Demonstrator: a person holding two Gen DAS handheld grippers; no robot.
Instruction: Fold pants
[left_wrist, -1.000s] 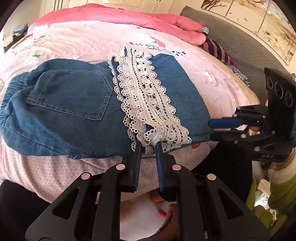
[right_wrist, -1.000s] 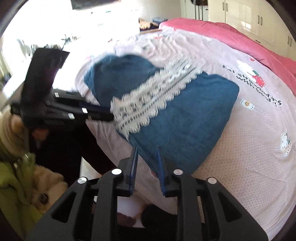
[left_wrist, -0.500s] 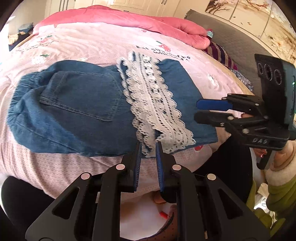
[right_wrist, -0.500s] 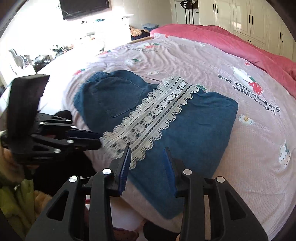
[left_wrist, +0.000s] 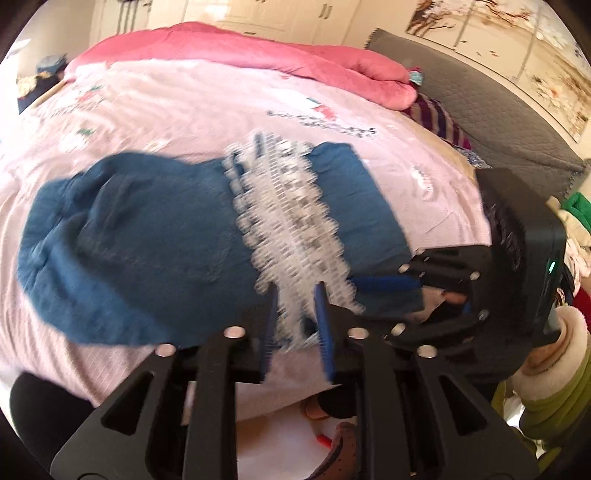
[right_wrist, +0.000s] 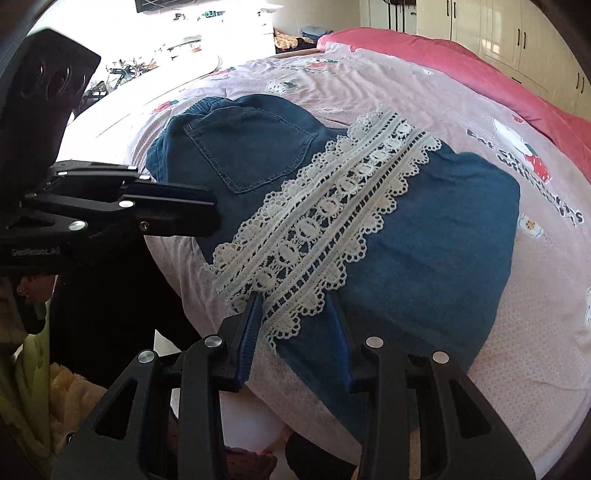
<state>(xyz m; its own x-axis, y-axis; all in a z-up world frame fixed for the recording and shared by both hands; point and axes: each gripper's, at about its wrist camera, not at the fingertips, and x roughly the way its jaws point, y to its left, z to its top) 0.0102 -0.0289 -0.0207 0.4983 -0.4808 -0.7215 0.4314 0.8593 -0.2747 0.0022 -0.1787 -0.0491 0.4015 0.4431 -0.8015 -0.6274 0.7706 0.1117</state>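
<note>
Blue denim pants (right_wrist: 424, 236) with a white lace hem band (right_wrist: 325, 218) lie folded on the pink bed sheet (right_wrist: 517, 332), back pocket (right_wrist: 251, 147) facing up. In the left wrist view the pants (left_wrist: 147, 236) and lace (left_wrist: 291, 221) are blurred. My left gripper (left_wrist: 295, 291) is open, fingertips at the near end of the lace; it also shows in the right wrist view (right_wrist: 207, 210), just left of the pants. My right gripper (right_wrist: 295, 299) is open over the near end of the lace, and shows in the left wrist view (left_wrist: 369, 288) at the pants' right corner.
A pink duvet (left_wrist: 258, 59) lies bunched along the far side of the bed. A grey headboard (left_wrist: 480, 92) and striped cloth (left_wrist: 436, 118) are at the right. The bed edge runs just under both grippers, with the floor below.
My left gripper has opened and let go of the lace end. My right gripper has opened wider and moved in over the lace. The left view has shifted and blurred.
</note>
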